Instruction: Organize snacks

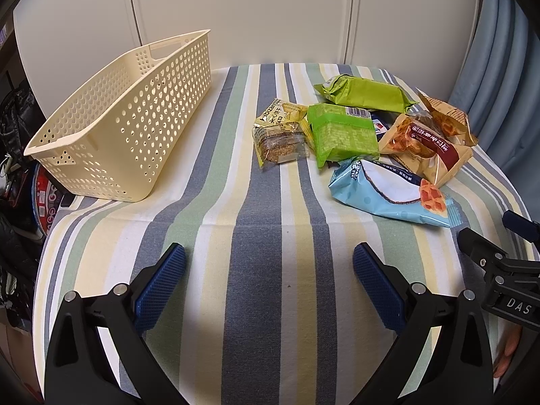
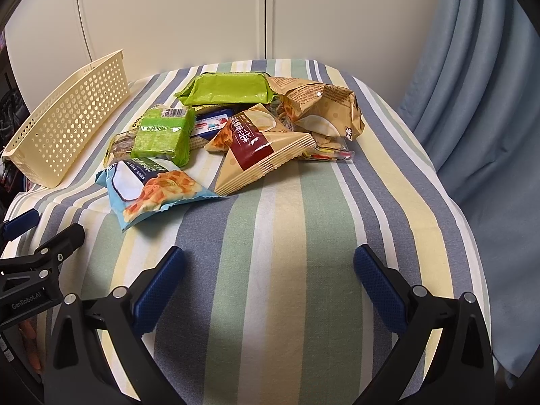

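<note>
A cream perforated basket (image 1: 111,128) (image 2: 67,125) stands empty at the table's left. A heap of snack packs lies to its right: a light-blue waffle bag (image 1: 391,192) (image 2: 152,189) nearest me, a tan bag with a maroon band (image 1: 428,148) (image 2: 260,155), two green packs (image 1: 344,131) (image 1: 368,94) (image 2: 162,135) (image 2: 229,89), a clear-wrapped biscuit pack (image 1: 280,141), and a crumpled tan bag (image 2: 320,104). My left gripper (image 1: 269,263) hovers open over bare cloth, short of the heap. My right gripper (image 2: 269,263) is open too, below the heap, holding nothing.
The table carries a striped cloth (image 1: 270,303) (image 2: 287,270) of blue, green, yellow and white. White cupboard doors (image 1: 270,13) stand behind. A blue curtain (image 2: 479,108) hangs at the right. Dark clutter (image 1: 17,168) sits off the left edge.
</note>
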Tool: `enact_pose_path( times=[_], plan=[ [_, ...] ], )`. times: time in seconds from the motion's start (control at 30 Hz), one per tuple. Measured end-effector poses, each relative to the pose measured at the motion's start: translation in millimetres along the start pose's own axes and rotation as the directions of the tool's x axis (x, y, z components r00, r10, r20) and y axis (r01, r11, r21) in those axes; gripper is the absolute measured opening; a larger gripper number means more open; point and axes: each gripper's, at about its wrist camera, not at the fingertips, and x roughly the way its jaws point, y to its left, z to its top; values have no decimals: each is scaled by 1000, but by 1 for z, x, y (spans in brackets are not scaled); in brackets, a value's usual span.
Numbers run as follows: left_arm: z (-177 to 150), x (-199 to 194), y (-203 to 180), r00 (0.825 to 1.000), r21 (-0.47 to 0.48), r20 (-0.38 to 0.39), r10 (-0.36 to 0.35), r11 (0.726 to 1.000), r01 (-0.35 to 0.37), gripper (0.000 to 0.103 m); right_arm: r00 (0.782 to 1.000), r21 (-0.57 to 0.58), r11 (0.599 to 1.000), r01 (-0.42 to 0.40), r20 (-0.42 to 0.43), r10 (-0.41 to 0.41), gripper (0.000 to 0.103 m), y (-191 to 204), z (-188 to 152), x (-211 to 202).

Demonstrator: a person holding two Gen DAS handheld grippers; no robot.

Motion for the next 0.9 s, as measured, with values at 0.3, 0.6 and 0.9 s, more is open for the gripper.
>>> enact_pose_path(
  times=[0.3,0.6,0.9],
  plan=[
    [0,0,-1,1000,4,0,5,1000,-5,101,1000,1,1000,-1,0,1,98,-1,0,0],
    [0,0,0,1000,3,0,3,1000,-3,101,1000,4,1000,-6,1,6,98,-3,0,0],
    [0,0,0,1000,2,-1,2,1000,-2,101,1000,6,1000,-9,2,9,98,-4,1,0]
  ],
)
